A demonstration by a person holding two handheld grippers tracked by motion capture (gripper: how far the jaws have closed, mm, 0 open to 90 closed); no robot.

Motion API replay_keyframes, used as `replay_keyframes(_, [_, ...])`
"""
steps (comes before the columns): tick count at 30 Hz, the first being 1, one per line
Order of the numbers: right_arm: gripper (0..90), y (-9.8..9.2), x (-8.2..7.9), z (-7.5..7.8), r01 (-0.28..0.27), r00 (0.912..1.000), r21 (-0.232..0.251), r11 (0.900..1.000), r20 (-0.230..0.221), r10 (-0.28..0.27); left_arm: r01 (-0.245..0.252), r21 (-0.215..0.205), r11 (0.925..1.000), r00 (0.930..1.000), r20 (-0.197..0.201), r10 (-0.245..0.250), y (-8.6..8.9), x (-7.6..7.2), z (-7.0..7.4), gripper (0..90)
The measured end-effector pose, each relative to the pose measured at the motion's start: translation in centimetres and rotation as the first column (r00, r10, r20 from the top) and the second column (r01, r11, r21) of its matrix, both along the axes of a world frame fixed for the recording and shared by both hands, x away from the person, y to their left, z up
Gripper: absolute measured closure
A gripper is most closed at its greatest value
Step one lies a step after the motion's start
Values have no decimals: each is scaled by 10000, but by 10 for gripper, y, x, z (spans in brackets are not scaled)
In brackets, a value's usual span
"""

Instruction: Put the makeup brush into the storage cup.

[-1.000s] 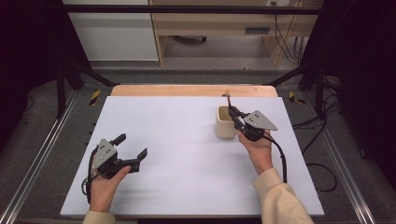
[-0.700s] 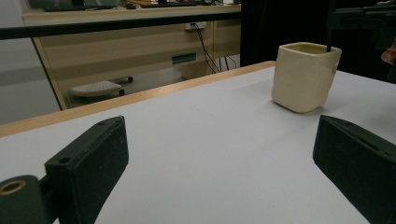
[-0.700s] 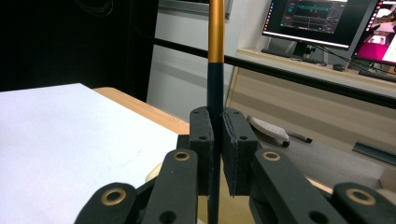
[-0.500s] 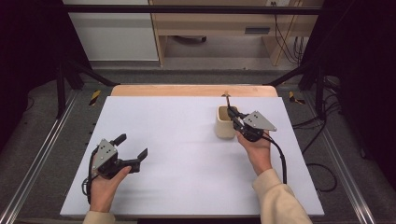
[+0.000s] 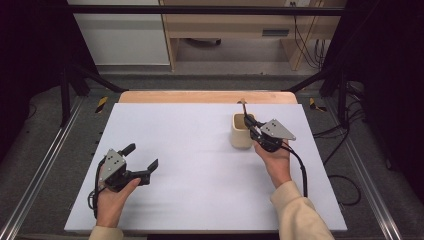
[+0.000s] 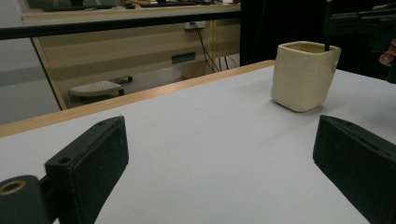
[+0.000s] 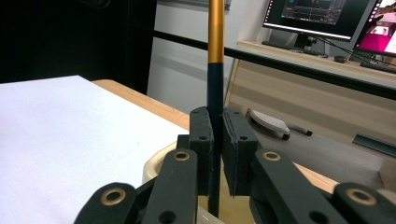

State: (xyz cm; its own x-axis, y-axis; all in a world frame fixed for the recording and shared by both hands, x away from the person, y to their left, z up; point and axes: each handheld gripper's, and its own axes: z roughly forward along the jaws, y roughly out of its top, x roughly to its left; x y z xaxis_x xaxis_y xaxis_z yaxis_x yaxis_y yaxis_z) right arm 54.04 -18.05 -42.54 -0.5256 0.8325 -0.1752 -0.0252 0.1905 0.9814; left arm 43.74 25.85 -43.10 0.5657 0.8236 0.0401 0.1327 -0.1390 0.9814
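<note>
High view: right claw (image 5: 248,121) has lowered its stick (image 5: 243,107) (cup (image 5: 241,132)).

White tabletop (image 5: 190,165) sat on a light wooden board (image 5: 200,96) that showed along the far edge. Grey floor (image 5: 45,165) lay around it, with metal rails (image 5: 30,195) running along both sides and yellow-black tape marks (image 5: 101,104) near the far corners. Black frame bar (image 5: 200,10) crossed the top; dark curtains (image 5: 30,50) hung left and right. Behind stood a wooden desk (image 5: 235,25) beside a white panel (image 5: 120,37). Cables (image 5: 300,30) hung under the desk, and more lay on the floor at right (image 5: 345,180). Monitors (image 7: 322,16) were lit on the desk, a keyboard (image 7: 268,122) sat on a lower shelf. Lighting was even, indoor.
</note>
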Motion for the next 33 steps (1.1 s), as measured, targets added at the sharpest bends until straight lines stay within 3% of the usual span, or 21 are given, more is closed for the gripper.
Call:
replay_keyframes(12, [830,-2,1,-1,100,9998,-29,9999,-173,-100,-9,0,10000,10000,-5,9,0,0,0,30])
replay_keyframes(17, [765,-2,1,0,103,9997,-21,9999,-203,-103,-14,-29,10000,10000,-7,14,1,0,0,29])
replay_keyframes(18, [709,-1,-1,1,114,9998,-60,9999,-184,-115,-12,-33,10000,10000,-5,12,1,0,0,29])
replay_keyframes(33, [679,-5,-6,9,101,9999,-32,9999,-46,-102,-26,-71,10000,10000,22,27,1,0,1,29])
